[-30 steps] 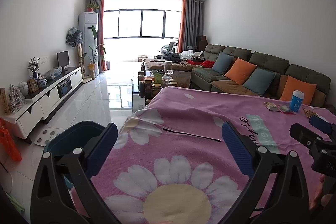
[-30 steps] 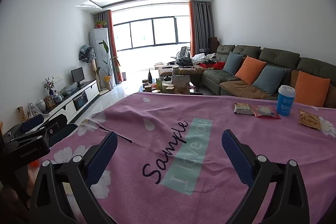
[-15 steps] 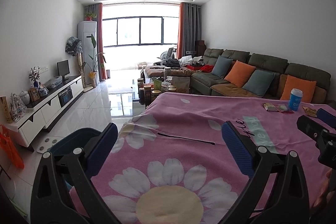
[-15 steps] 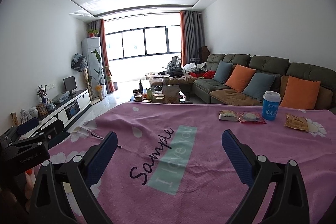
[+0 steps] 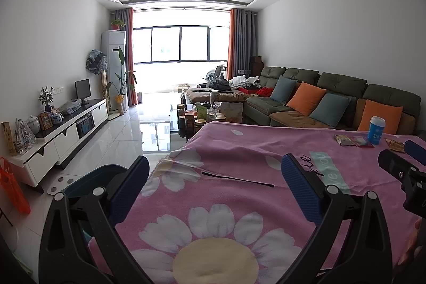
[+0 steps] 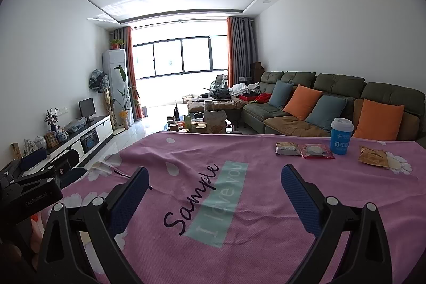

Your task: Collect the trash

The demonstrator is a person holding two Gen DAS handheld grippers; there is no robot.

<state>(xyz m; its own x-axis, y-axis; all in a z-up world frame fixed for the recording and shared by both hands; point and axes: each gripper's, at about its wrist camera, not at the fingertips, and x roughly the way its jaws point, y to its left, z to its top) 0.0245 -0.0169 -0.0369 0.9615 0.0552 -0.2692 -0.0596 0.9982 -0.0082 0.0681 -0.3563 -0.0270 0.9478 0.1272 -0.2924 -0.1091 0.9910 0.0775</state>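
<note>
On the cloth-covered table (image 6: pixel 239 244) we find, left to right along the far edge, two wrappers (image 6: pixel 287 149) (image 6: pixel 316 151), a cup (image 6: pixel 341 135), another wrapper (image 6: pixel 373 156); a sofa (image 6: pixel 340 95) stands behind.

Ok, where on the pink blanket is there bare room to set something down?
Free: the middle of the pink blanket, around the "Sample" lettering, in front of the right gripper. Crowded: the far right edge, with three snack wrappers and the blue cup.
</note>
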